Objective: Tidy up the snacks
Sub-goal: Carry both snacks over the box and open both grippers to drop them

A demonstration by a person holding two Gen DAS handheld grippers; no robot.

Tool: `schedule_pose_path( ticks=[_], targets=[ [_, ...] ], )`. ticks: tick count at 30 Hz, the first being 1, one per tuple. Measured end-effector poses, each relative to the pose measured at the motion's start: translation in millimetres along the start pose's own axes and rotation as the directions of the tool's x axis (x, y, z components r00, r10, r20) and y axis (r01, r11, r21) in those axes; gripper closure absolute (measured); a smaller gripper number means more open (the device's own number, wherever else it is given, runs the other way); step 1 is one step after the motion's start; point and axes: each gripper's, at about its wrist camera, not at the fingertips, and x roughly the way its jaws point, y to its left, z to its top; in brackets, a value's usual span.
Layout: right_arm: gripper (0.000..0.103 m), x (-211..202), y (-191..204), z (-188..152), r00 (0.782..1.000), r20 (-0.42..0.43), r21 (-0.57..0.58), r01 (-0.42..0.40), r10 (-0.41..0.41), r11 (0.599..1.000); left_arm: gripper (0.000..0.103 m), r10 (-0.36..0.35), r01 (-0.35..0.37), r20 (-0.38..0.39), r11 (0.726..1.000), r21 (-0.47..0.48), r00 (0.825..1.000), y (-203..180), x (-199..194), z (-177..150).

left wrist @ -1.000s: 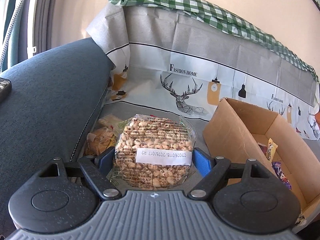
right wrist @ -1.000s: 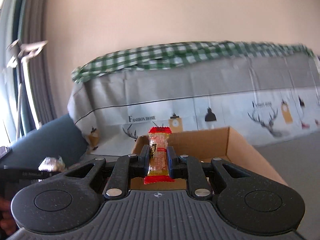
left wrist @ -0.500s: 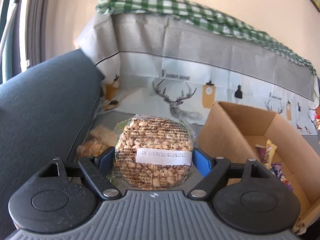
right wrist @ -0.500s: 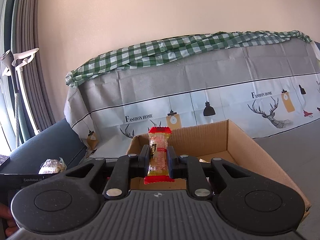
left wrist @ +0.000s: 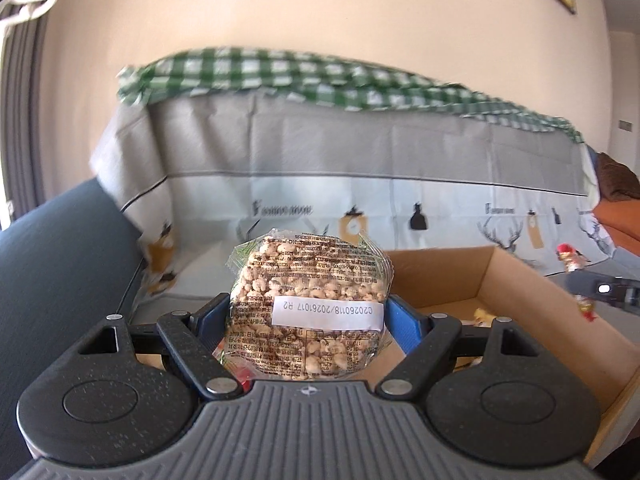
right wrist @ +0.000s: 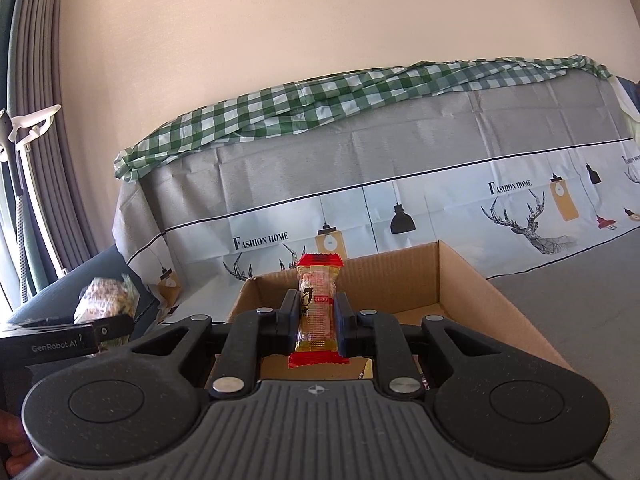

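Observation:
My left gripper [left wrist: 308, 312] is shut on a clear packet of puffed-grain cake [left wrist: 308, 300] with a white date label, held above the left end of an open cardboard box [left wrist: 520, 280]. My right gripper [right wrist: 318, 312] is shut on a small upright snack bar [right wrist: 318, 304] with red ends, held over the same box [right wrist: 472, 280]. The left gripper and its grain packet [right wrist: 106, 300] show at the left of the right wrist view. The right gripper's snack bar [left wrist: 570, 256] shows at the right of the left wrist view. A few wrapped snacks [left wrist: 482, 314] lie inside the box.
The box sits on a sofa seat covered by a grey cloth [right wrist: 580, 300] printed with deer and lamps. A green checked cloth [right wrist: 340, 100] lies along the sofa back. A dark blue armrest [left wrist: 60, 260] is at the left. Curtains [right wrist: 36, 160] hang far left.
My left gripper has lifted and swung right with the grain packet, from beside the box to over its left end. My right gripper has kept the snack bar over the box.

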Motion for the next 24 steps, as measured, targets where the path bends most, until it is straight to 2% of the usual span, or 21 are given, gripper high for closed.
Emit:
schedule_pose_path(
  ticks=[5,8,19,24],
  targets=[
    [0.085,1.7,2.2,0.5,1.000,0.002,-0.023,0.002,-0.002,1.000,0.017,-0.055,0.051,0.047,0.995,0.091,0.997,-30.7,-6.8,3.4],
    [0.085,2.5,1.4,1.8,1.000,0.006,-0.037,0.010,-0.010,0.999,0.017,-0.092,0.085,0.058,0.990,0.115,0.994,-43.5,-8.8,4.4],
    [0.085,15.1,-15.7,4.1,0.997,0.005,0.005,0.073,-0.073,0.997,0.017,-0.163,0.163,-0.001,0.986,0.025,0.987,-73.2,23.4,9.5],
    [0.085,22.4,-12.7,2.5,0.996,-0.002,-0.007,0.093,-0.093,0.996,0.017,-0.184,0.184,-0.015,0.983,0.023,0.983,-85.2,36.2,10.5]
  ],
)
